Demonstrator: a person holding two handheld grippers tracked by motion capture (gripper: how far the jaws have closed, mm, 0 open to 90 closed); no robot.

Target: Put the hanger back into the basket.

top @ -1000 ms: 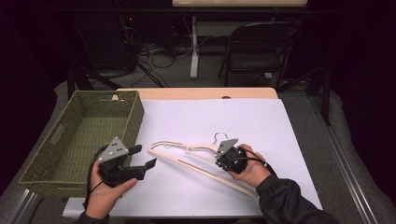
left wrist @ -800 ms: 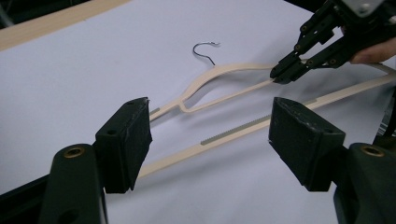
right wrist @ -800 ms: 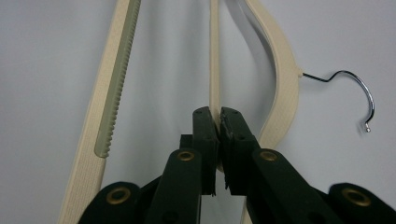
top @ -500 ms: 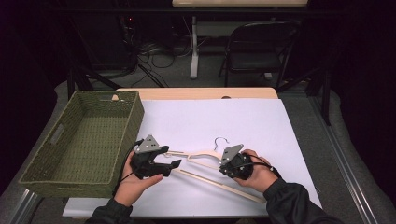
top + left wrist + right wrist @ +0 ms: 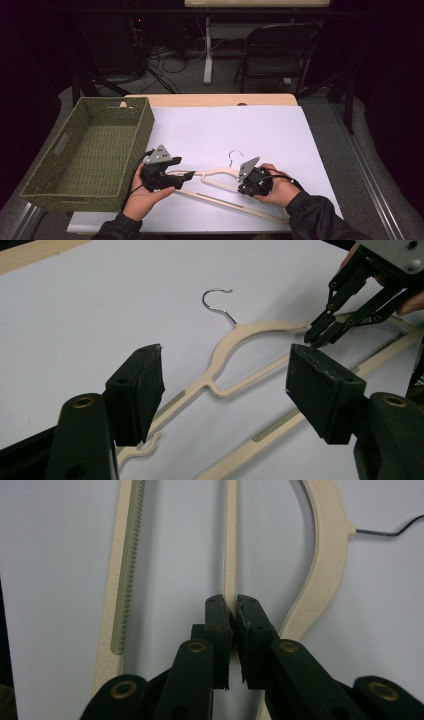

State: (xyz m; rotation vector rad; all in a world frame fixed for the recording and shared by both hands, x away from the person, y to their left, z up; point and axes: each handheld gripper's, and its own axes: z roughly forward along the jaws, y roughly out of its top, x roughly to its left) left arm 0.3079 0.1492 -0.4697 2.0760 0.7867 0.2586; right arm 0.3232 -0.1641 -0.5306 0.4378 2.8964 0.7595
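Note:
A cream plastic hanger (image 5: 225, 204) with a metal hook (image 5: 232, 156) lies flat on the white table cover. My right gripper (image 5: 247, 189) is at its middle, shut on the thin inner bar (image 5: 230, 555), which runs straight up from between the closed jaws. In the left gripper view the right gripper (image 5: 317, 337) pinches that same hanger (image 5: 225, 342). My left gripper (image 5: 187, 176) hovers over the hanger's left end with its jaws wide open. The hanger's shoulder shows between the left gripper's (image 5: 227, 360) pads, which touch nothing.
A green woven basket (image 5: 135, 150) stands along the table's left side, close to the left hand. Beyond the wooden far edge (image 5: 210, 100) are a folding chair (image 5: 277, 50), a table leg and floor cables. White cover stretches behind and to the right of the hanger.
The left hand has swung right from beside the basket to the hanger's left end and sunk a little. The right gripper has stayed shut on the hanger, barely shifting.

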